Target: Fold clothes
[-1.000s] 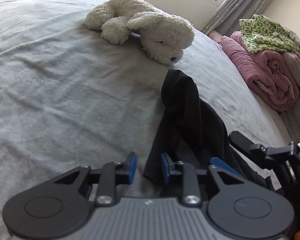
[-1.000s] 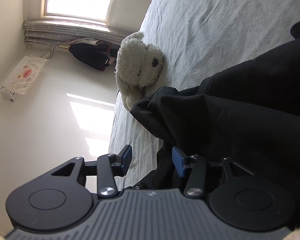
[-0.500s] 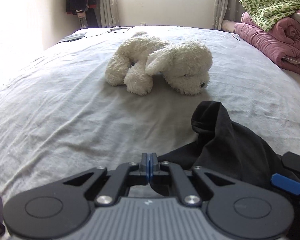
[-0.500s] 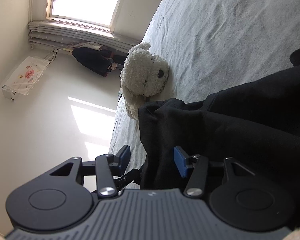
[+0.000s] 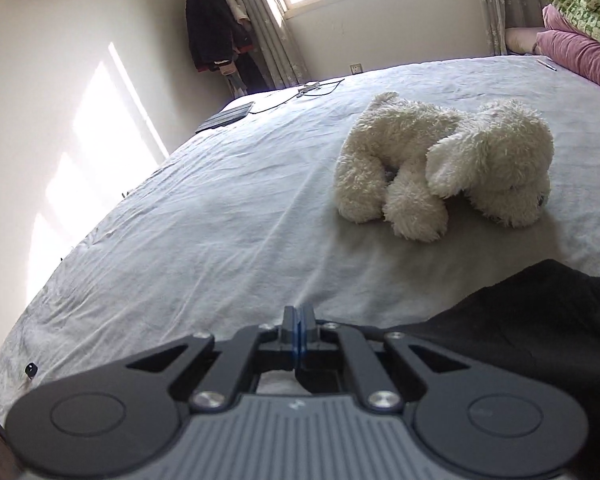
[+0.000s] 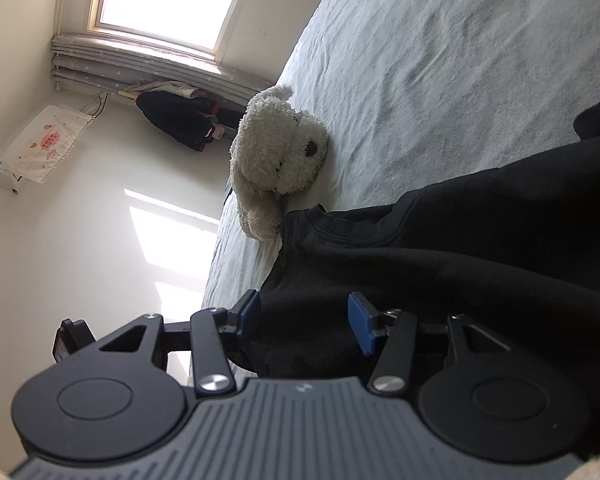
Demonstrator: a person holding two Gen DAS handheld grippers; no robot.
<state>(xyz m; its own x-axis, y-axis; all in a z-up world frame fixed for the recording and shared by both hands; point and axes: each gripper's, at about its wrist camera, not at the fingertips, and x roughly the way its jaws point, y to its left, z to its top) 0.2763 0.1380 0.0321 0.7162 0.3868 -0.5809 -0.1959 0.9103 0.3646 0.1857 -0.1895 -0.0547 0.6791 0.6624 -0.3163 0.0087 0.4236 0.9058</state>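
A black garment (image 5: 520, 328) lies crumpled on the grey bed sheet (image 5: 200, 220). One edge of it is drawn taut toward my left gripper (image 5: 299, 330). That gripper's blue pads are pressed together, shut on this thin edge of cloth, a little above the sheet. In the right wrist view the same garment (image 6: 460, 248) fills the lower right, its neckline seam showing. My right gripper (image 6: 306, 314) is rolled onto its side with its jaws standing apart. Black cloth lies between the pads (image 6: 360, 322), and they do not squeeze it.
A white plush dog (image 5: 440, 168) lies on the bed beyond the garment, also in the right wrist view (image 6: 280, 152). Folded pink and green quilts (image 5: 580, 56) sit at the far right. A dark tablet (image 5: 226, 116) and a cable rest near the bed's far corner.
The left gripper went from open beside the garment's edge to shut on it. It then rose and tilted up, so the wall and window came into view. The right gripper stayed put.
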